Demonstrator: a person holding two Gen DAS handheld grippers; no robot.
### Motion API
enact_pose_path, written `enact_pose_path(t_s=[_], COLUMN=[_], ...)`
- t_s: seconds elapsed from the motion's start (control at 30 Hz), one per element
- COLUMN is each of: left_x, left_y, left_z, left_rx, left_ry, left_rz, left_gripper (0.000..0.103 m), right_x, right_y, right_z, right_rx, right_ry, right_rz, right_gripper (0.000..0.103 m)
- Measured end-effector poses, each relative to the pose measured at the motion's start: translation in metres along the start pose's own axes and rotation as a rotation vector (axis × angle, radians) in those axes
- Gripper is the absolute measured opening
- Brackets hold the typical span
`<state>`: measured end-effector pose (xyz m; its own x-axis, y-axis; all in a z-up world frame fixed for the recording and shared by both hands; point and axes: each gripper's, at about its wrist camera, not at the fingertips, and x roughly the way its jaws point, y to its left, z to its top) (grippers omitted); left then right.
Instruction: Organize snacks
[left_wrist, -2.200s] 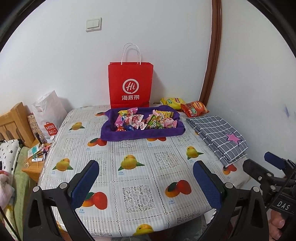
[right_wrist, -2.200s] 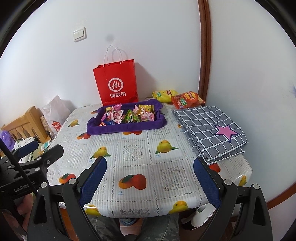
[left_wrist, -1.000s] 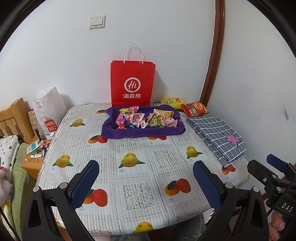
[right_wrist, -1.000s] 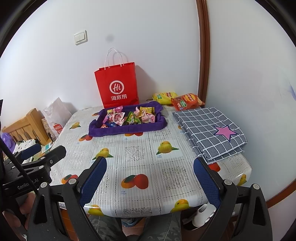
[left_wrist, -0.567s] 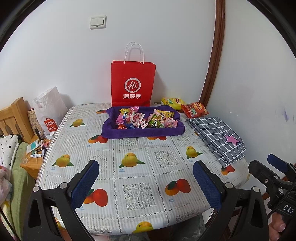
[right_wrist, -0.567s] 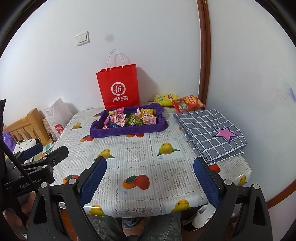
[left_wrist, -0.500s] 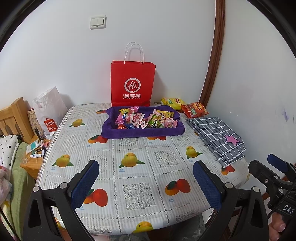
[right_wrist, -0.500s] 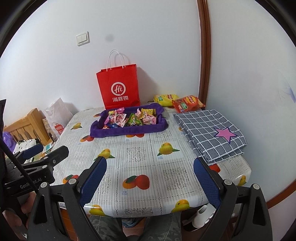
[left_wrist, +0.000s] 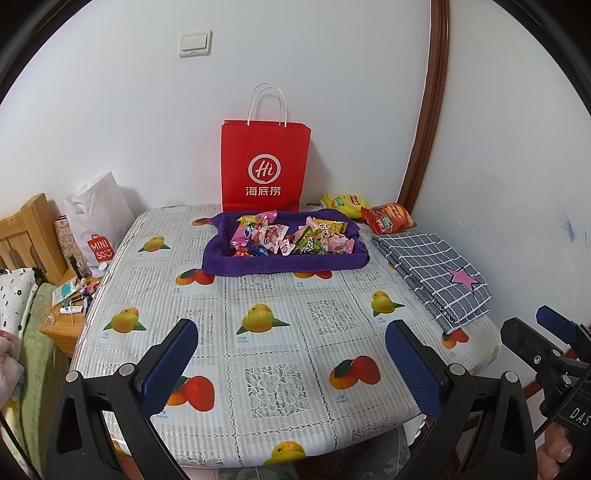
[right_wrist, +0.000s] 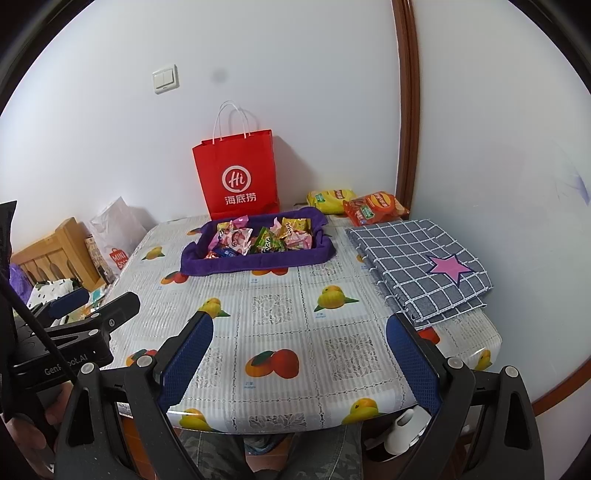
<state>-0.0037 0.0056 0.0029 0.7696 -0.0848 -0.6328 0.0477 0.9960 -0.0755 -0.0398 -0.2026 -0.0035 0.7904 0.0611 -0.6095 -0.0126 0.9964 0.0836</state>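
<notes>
A purple cloth tray (left_wrist: 280, 263) (right_wrist: 258, 261) at the far middle of the table holds several wrapped snacks (left_wrist: 291, 238) (right_wrist: 258, 236). Behind it, to the right, lie a yellow chip bag (left_wrist: 343, 204) (right_wrist: 328, 198) and an orange chip bag (left_wrist: 388, 218) (right_wrist: 375, 206). My left gripper (left_wrist: 291, 332) hangs open over the table's near part, nothing between its fingers. My right gripper (right_wrist: 299, 328) is open too, empty, near the front edge. Each gripper also shows at the other view's side edge.
A red paper bag (left_wrist: 265, 170) (right_wrist: 238, 177) stands against the wall behind the tray. A folded grey checked cloth with a pink star (left_wrist: 436, 273) (right_wrist: 421, 266) lies at the right. The table (left_wrist: 273, 332) wears a fruit-print cover. A white plastic bag (left_wrist: 98, 221) and a bedside stand sit to the left.
Since about two seconds ago both views shifted slightly, the table sitting a bit lower in frame. Over the last second nothing has visibly moved. Both grippers stay open.
</notes>
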Motion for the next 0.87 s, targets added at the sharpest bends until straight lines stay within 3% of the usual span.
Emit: enact_pose_path(t_s=[0.53, 0.87], left_x=[0.004, 0.032], left_y=[-0.005, -0.002], left_z=[0.001, 0.005], left_rx=[0.005, 0.006], left_ry=[0.0, 0.026], left_rz=[0.002, -0.002], left_gripper=[0.102, 0.102], right_x=[0.003, 0.02], right_y=[0.002, 0.004], right_z=[0.0, -0.002], right_rx=[0.002, -0.003], right_ry=[-0.003, 0.007], right_rz=[0.004, -0.007], right_gripper=[0.094, 0.094])
